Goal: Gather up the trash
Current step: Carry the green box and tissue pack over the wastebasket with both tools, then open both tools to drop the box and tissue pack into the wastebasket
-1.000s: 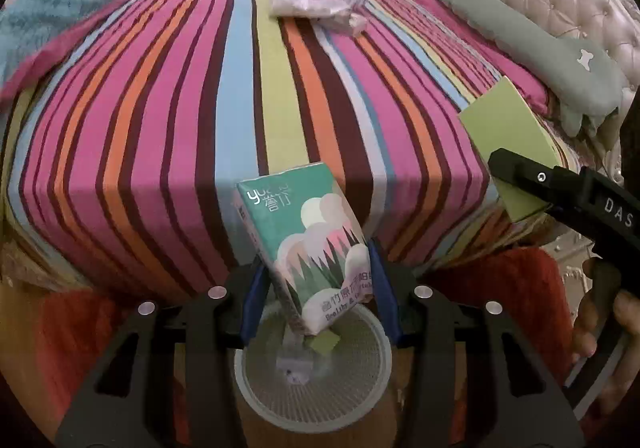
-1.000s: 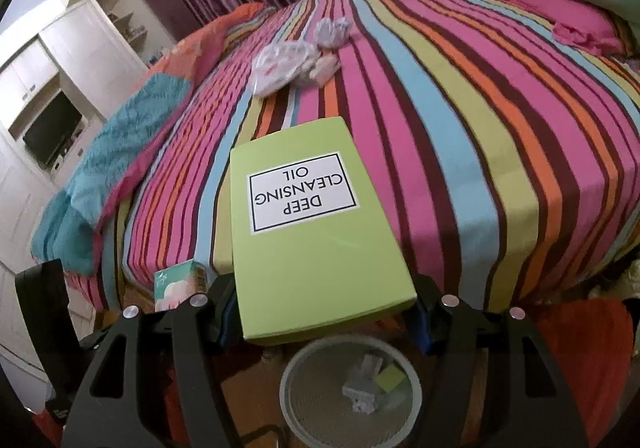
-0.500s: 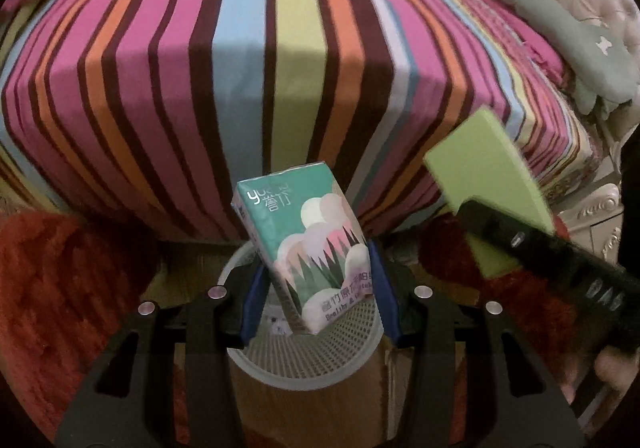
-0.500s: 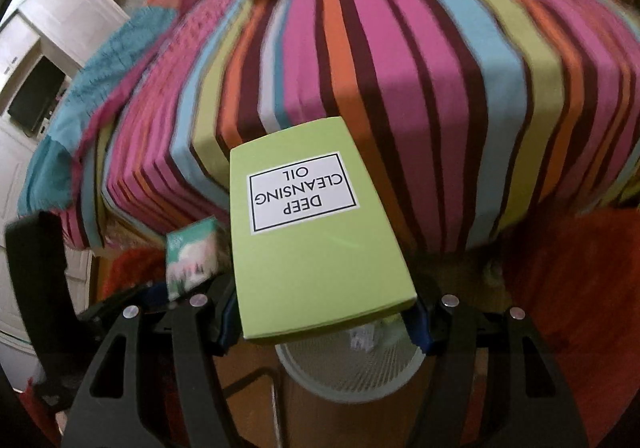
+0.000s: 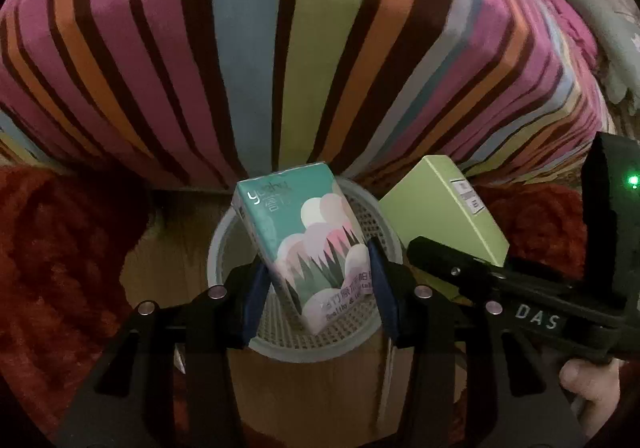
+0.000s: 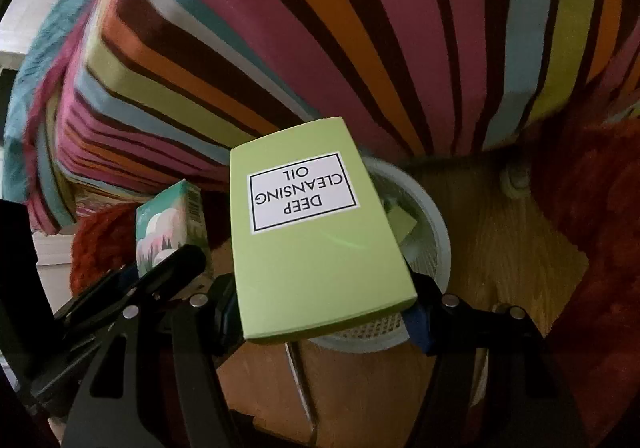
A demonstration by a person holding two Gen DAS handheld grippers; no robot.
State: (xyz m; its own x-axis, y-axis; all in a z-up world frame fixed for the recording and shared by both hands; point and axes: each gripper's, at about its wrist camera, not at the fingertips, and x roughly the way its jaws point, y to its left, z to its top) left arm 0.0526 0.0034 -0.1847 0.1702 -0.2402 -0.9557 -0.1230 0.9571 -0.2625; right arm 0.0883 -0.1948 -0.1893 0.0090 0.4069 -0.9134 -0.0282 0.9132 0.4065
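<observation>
The left claw (image 5: 316, 282) was closed on a tissue pack (image 5: 306, 248), its blue pads (image 5: 254, 298) pressed to the pack's two sides near its lower end. The pack stood tilted, teal top leaning away, directly over the mouth of a white mesh basket (image 5: 240, 232). In the left wrist view the pack hid most of the basket's inside.

The right claw (image 6: 320, 318) gripped a green box (image 6: 316, 244) by its near end, the jaws closed against its long edges. The box's label, read upside down, said DEEP CLEANSING OIL. It was held over the near left part of the basket's rim (image 6: 438, 236), and the open half of the basket showed to its right. Inside lay a small green scrap (image 6: 402, 221) against the mesh wall; whatever else sat in there was too dim and covered to make out.

Both items hung just beside each other, the pack to the left of the box, apart. The right claw's black frame crossed the lower right of the left wrist view, with a hand (image 5: 588, 392) on its handle.

The basket stood on a wooden floor (image 6: 500, 248) at the foot edge of a bed (image 5: 256, 47) with a striped cover, whose hanging side rose right behind the basket. Red rugs (image 5: 52, 260) lay on the floor on either side.
</observation>
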